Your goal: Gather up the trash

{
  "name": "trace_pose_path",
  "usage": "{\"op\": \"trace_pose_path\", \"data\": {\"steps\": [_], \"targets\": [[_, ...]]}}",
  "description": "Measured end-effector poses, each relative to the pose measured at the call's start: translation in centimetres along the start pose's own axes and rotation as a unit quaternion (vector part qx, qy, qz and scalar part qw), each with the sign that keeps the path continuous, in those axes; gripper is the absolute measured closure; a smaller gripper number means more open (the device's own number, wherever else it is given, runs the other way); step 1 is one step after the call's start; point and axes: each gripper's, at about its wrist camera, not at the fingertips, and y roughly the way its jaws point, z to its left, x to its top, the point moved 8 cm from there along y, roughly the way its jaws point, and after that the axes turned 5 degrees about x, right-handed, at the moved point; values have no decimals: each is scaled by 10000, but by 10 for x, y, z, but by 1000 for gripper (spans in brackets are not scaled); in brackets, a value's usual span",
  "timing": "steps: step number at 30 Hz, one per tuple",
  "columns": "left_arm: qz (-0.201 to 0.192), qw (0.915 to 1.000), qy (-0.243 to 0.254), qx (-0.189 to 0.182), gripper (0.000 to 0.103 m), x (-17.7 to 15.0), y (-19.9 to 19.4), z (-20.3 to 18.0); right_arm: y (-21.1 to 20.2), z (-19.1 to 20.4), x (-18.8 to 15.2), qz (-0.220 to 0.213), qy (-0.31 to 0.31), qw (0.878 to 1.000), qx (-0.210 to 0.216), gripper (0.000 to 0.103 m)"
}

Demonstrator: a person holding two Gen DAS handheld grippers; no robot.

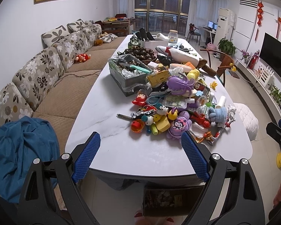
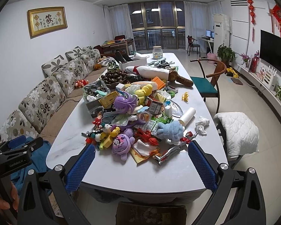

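Both the left gripper (image 1: 140, 142) and the right gripper (image 2: 141, 152) are hanging spread wide and holding nothing over the near end of the table (image 1: 140, 155). The crumpled tissue (image 2: 202, 124) is lying beyond the right gripper, right of the toy pile (image 2: 133, 116).

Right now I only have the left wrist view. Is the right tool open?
Observer: Yes, the right tool is wide open, with nothing gripped.
Operator: The tissue looks stuck to the pile from here. Is it?
Observer: No, the tissue lies apart from the pile, with bare table around it.
Operator: What's beside the table on that side?
Observer: A chair with a teal seat.
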Motion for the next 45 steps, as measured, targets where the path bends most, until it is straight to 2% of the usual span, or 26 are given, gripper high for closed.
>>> {"op": "trace_pose_path", "data": {"steps": [25,28,30,33,36,41,45], "targets": [[121,9999,-10,22,17,-9,2,16,1,-3,-1,16,18,10000,2,5],[223,9997,-19,74,17,-14,9,15,15,-12,-12,173,77,9998,-63,5],[386,9992,-33,63,17,-29,20,20,35,-18,-28,419,137,9989,-135,5],[860,9963,-5,40,17,-63,47,28,70,-23,-60,858,163,9961,-91,5],[1341,9910,5,19,17,-110,67,43,110,-12,-83,1241,183,9916,326,5],[1959,9806,-89,-25,17,-165,84,68,190,26,-84,1556,365,9799,1193,6],[2078,9779,-240,62,17,-182,88,90,250,34,-77,1761,608,9760,1129,9]]}}
